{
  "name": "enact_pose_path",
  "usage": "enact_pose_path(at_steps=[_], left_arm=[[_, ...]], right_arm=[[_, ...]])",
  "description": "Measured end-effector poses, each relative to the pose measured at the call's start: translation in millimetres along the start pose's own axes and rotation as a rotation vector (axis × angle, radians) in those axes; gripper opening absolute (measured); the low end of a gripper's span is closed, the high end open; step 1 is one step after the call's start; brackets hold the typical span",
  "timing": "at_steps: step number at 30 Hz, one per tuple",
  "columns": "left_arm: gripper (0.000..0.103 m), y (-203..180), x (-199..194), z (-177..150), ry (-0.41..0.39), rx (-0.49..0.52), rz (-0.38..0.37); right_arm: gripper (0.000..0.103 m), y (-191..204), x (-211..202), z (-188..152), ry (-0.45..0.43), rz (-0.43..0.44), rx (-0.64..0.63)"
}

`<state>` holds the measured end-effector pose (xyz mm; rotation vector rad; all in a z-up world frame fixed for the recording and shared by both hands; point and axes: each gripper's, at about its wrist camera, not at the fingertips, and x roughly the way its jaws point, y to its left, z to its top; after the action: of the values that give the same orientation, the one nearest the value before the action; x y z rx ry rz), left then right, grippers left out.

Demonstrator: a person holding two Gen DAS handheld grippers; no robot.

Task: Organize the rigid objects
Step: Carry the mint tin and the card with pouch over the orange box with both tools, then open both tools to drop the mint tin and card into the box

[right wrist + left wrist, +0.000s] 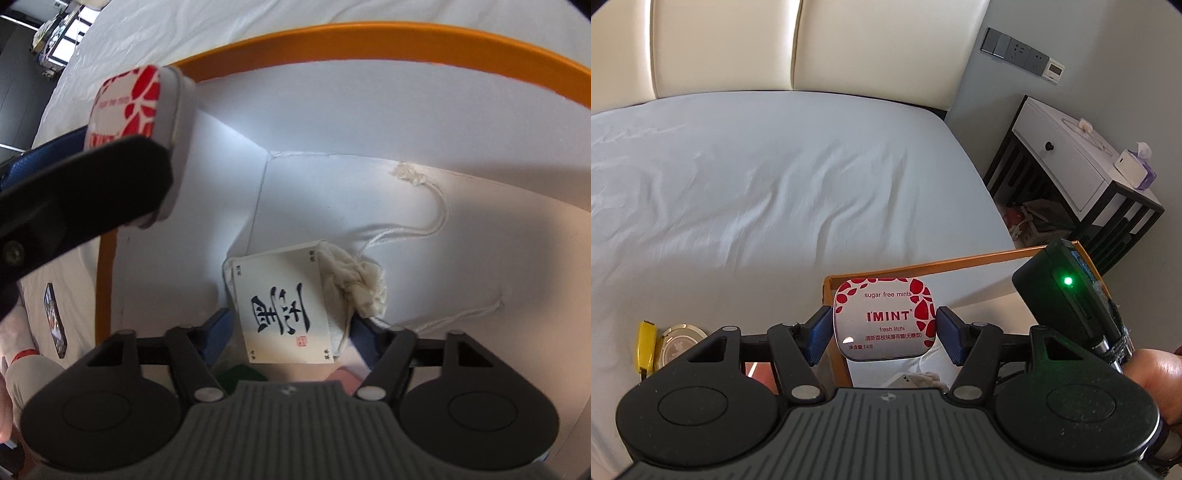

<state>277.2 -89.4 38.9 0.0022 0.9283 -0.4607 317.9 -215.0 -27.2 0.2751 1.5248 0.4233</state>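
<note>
My left gripper (884,323) is shut on a silver mint tin (886,302) with red petals, its blue pads on the tin's two sides. The tin (125,103) hangs over the left corner of an orange-rimmed box (923,264). My right gripper (291,321) is down inside the box (369,40), and its black body with a green light (1067,295) shows in the left wrist view. A white card pack with black calligraphy (284,306) lies on the box floor between its open jaws. Beside the pack lies a crumpled cloth drawstring pouch (354,280). I see small gaps at both pads.
The box sits on a bed with a pale sheet (775,184). On the sheet lie a yellow object (646,349), a round gold-rimmed case (679,343) and a phone (55,321). A white nightstand (1071,158) stands right of the bed. A hand (1156,369) holds the right gripper.
</note>
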Motion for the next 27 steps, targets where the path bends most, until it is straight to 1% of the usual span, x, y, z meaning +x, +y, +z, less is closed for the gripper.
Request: enact_pose_path(at_steps=[1,2,3,4,7,10,13,15,16,19,21,22,24,26,27], left_arm=[[0.069,0,0,0,-0.001,0.005,0.002],[0.069,-1,0,0,0.0,0.009,0.003],[0.069,-2,0,0,0.001,0.017,0.006],[0.069,-3,0,0,0.002,0.025,0.008],[0.069,-6,-1,-1,0.0,0.053,0.013],[0.069,-11,-2,-1,0.005,0.092,-0.001],[0.069,-20,-2,-2,0.018,0.16,-0.011],[0.069,-26,-1,-2,0.034,0.209,-0.002],[0.069,-29,1,-1,0.045,0.231,0.006],[0.069,-38,9,0,0.071,0.315,0.023],[0.069,-48,20,-5,0.112,0.408,0.031],[0.069,-53,26,-7,0.126,0.445,0.044],[0.069,-64,39,-13,0.171,0.51,0.074],[0.069,-70,53,-17,0.212,0.531,0.095],[0.069,-71,61,-17,0.248,0.527,0.109]], right_arm=[[0.054,-2,0,-1,-0.004,-0.004,0.011],[0.048,-6,-1,-4,-0.003,0.012,0.026],[0.046,-7,-1,-5,0.007,0.024,0.036],[0.041,-9,-1,-4,0.021,0.038,0.042],[0.029,-2,3,-11,0.072,0.07,-0.004],[0.028,8,4,-17,0.079,0.059,-0.058],[0.03,10,2,-15,0.063,0.047,-0.052],[0.031,9,-8,-18,0.017,0.033,-0.053],[0.034,8,-14,-20,-0.011,0.019,-0.055],[0.039,1,-33,-28,-0.103,-0.053,-0.064],[0.041,-7,-44,-31,-0.149,-0.115,-0.053],[0.041,-5,-48,-36,-0.16,-0.129,-0.041],[0.041,-13,-50,-41,-0.162,-0.122,-0.009],[0.041,-23,-51,-50,-0.155,-0.112,0.012],[0.041,-24,-50,-51,-0.153,-0.112,0.015]])
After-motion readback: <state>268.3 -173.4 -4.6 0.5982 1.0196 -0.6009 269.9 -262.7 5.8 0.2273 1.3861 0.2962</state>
